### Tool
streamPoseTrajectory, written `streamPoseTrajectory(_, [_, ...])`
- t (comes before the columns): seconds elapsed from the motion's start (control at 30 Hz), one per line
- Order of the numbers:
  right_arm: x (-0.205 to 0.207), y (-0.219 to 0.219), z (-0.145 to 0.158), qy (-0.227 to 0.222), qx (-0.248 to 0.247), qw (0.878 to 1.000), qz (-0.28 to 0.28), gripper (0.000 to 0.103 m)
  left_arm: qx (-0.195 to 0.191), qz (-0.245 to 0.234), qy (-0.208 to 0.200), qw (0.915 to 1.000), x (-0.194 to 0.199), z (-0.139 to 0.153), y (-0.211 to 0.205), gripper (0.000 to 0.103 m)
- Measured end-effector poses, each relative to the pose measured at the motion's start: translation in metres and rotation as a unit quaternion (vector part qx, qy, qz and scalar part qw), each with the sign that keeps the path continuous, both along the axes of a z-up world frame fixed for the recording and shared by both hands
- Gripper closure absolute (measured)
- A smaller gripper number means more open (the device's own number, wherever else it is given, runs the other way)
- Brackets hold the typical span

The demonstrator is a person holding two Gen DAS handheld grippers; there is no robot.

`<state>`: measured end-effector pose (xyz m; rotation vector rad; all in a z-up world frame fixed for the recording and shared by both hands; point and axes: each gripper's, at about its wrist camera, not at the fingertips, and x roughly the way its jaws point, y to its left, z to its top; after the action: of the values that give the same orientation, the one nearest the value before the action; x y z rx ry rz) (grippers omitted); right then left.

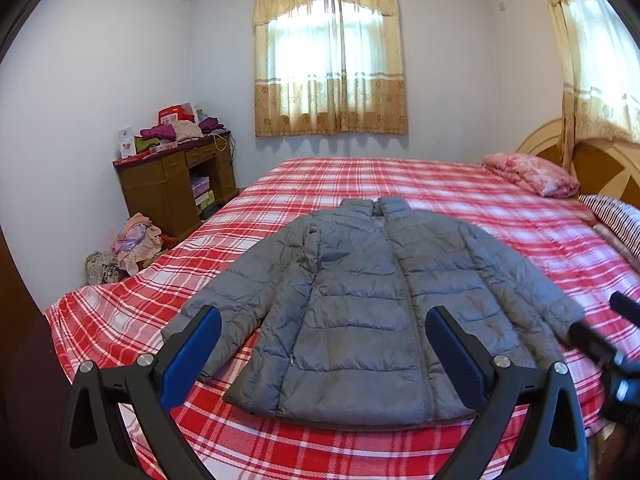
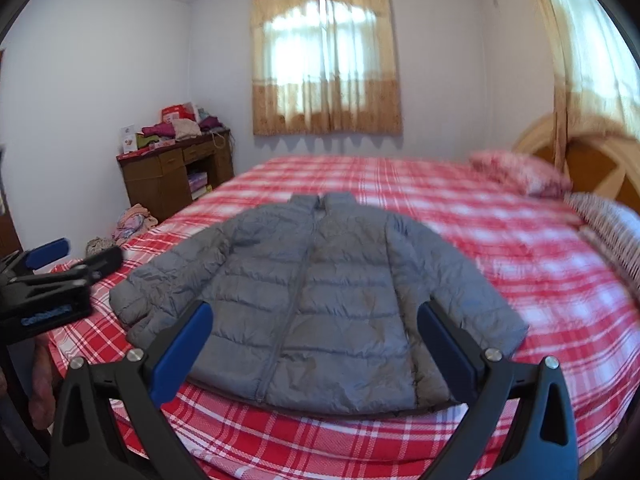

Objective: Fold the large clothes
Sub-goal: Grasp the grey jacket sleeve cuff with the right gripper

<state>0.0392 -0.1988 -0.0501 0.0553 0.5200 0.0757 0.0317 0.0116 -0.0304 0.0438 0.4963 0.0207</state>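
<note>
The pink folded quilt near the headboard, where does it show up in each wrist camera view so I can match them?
Left wrist: pink folded quilt sits upper right, on the bed's far corner.
Right wrist: same quilt, upper right, blurred.
Shared landmark: the grey puffer jacket lies flat, centre of both.

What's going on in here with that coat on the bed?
A person holds a two-finger gripper in each hand, about to fold a grey puffer jacket. The jacket lies spread flat, front up, sleeves out, on the red plaid bed. The left gripper and right gripper are both open and hover near the hem, touching nothing. No fold has been made yet.
</note>
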Motion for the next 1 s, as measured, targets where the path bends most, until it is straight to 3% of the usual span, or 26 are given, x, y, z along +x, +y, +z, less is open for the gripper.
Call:
streamPoseTrajectory(0.23, [0.043, -0.094, -0.047, 0.058, 0.022, 0.993, -0.101, 0.0, 0.022, 0.001, 0.049, 0.9986, 0.048, -0.041, 0.003, 0.001])
streamPoseTrajectory(0.4, [0.069, -0.178, -0.093, 0.115, 0.071, 0.972, -0.19, 0.002, 0.024, -0.002, 0.068, 0.9974, 0.089, -0.06, 0.001, 0.001])
streamPoseTrajectory(0.63, [0.1, -0.23, -0.13, 0.163, 0.09, 0.951, -0.247, 0.011, 0.022, 0.005, 0.097, 0.995, 0.154, -0.092, -0.011, 0.001])
streamPoseTrajectory(0.7, [0.109, -0.233, -0.138, 0.178, 0.099, 0.948, -0.246, 0.034, 0.031, 0.012, 0.101, 0.9943, 0.17, -0.102, -0.018, 0.001])
streamPoseTrajectory(0.73, [0.112, -0.236, -0.142, 0.181, 0.103, 0.948, -0.241, 0.04, 0.032, 0.015, 0.103, 0.994, 0.176, -0.106, -0.019, 0.001])
streamPoseTrajectory(0.87, [0.109, -0.242, -0.143, 0.153, 0.09, 0.952, -0.248, 0.077, 0.034, 0.031, 0.111, 0.9927, 0.198, -0.124, -0.02, 0.001])
streamPoseTrajectory(1.0, [0.11, -0.259, -0.142, 0.144, 0.076, 0.953, -0.256, 0.088, 0.041, 0.041, 0.132, 0.9896, 0.213, -0.141, -0.018, 0.001])
